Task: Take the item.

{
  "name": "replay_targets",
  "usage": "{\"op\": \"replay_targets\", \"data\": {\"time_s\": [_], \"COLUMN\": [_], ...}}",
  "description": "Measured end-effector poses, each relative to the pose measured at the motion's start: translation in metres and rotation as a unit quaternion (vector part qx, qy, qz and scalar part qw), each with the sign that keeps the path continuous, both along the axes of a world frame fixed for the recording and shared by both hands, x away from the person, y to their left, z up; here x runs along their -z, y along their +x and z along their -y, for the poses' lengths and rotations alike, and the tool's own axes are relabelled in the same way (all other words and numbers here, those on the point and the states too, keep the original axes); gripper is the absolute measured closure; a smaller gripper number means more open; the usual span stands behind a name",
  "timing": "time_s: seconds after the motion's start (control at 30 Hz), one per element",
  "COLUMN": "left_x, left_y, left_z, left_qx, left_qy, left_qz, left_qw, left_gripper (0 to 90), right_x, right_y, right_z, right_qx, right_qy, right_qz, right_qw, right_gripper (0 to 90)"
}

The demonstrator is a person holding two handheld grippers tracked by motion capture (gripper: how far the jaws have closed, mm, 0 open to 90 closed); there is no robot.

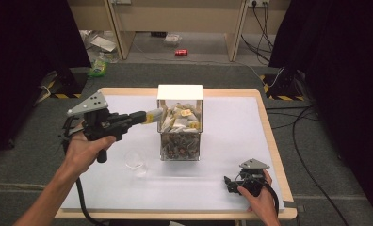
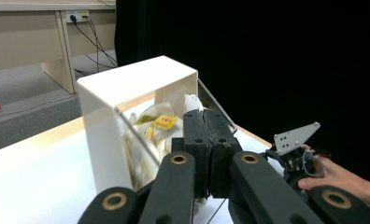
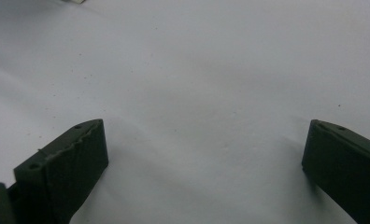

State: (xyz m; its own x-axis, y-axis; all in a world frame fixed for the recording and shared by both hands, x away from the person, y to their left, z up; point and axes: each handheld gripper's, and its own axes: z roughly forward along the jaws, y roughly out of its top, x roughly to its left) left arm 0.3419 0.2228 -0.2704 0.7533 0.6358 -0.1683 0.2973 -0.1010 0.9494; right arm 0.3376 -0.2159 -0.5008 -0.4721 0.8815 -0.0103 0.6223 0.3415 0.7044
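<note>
A clear box (image 1: 180,129) with a white top (image 1: 180,92) stands mid-table; pale and yellow packets (image 1: 181,117) fill its upper part and brownish ones lie below. My left gripper (image 1: 155,115) is held level, its tip at the box's open left side. In the left gripper view its jaws (image 2: 206,140) are pressed together in front of the packets (image 2: 162,122), and a thin white packet edge (image 2: 191,101) sticks up past the tips. My right gripper (image 1: 229,182) rests on the table at the front right, jaws wide apart (image 3: 206,154) over bare white surface.
A small clear glass cup (image 1: 136,162) stands on the white table mat (image 1: 231,136) just left of the box's front. The right hand and its gripper (image 2: 293,151) lie beyond the box. Desks, cables and a red can (image 1: 181,52) are on the floor behind.
</note>
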Motion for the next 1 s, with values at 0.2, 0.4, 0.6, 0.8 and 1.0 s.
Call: {"op": "replay_targets", "data": {"time_s": [0.2, 0.4, 0.6, 0.8, 1.0], "left_x": [0.011, 0.027, 0.048, 0.069, 0.087], "left_y": [-0.010, -0.016, -0.023, -0.031, -0.034], "left_z": [-0.020, -0.036, -0.045, -0.050, -0.054], "left_qx": [-0.010, -0.023, -0.031, -0.039, -0.041], "left_qy": [-0.006, -0.016, -0.020, -0.018, -0.019], "left_qz": [0.001, -0.003, -0.006, -0.012, -0.025], "left_qw": [0.9999, 0.9996, 0.9993, 0.9990, 0.9987], "left_gripper": [88.3, 88.3, 88.3, 88.3, 88.3], "right_x": [0.000, 0.000, 0.000, 0.000, 0.000], "right_y": [0.000, 0.000, 0.000, 0.000, 0.000], "right_z": [0.000, 0.000, 0.000, 0.000, 0.000], "right_qx": [0.000, 0.001, 0.000, 0.000, -0.001], "right_qy": [0.001, 0.001, 0.000, 0.000, -0.001], "right_qz": [0.001, 0.000, 0.001, 0.001, 0.002], "right_qw": [1.0000, 1.0000, 1.0000, 1.0000, 1.0000], "right_gripper": [1.0, 1.0, 1.0, 1.0, 1.0]}}
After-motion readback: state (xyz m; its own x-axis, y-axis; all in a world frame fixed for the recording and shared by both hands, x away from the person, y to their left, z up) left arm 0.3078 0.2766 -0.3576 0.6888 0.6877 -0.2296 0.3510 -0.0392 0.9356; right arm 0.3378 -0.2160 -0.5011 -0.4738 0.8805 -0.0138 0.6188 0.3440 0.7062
